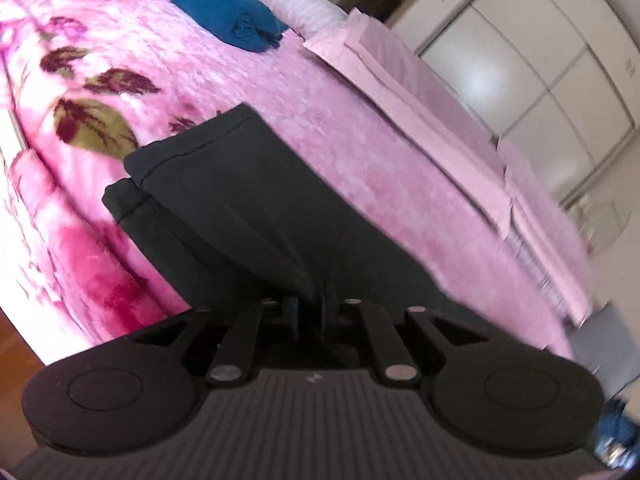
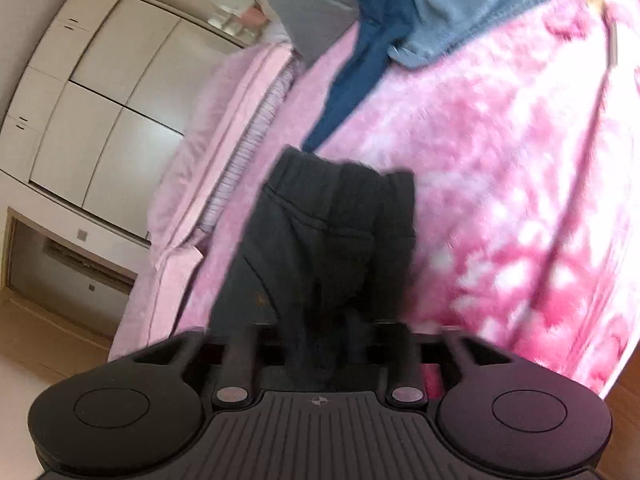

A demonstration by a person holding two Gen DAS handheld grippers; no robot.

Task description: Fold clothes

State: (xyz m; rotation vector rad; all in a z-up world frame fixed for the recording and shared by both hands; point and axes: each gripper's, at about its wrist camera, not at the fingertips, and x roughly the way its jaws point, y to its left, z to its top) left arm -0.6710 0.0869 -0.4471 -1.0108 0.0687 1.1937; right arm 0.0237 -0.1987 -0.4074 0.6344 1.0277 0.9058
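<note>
A pair of black trousers (image 1: 248, 200) lies across the pink floral blanket (image 1: 100, 60) on the bed. My left gripper (image 1: 310, 312) is shut on the trousers near the leg end; two hemmed leg ends stretch away from it. In the right wrist view, my right gripper (image 2: 320, 344) is shut on the waistband end of the black trousers (image 2: 320, 232), which hang bunched from its jaws above the blanket (image 2: 500, 200).
A folded blue knit item (image 1: 216, 4) and a white pillow (image 1: 292, 0) lie at the bed's far end. Denim garments (image 2: 420, 20) and a grey cloth (image 2: 312, 4) lie on the bed. White wardrobes (image 1: 540, 60) stand beside the bed. Wooden floor shows below.
</note>
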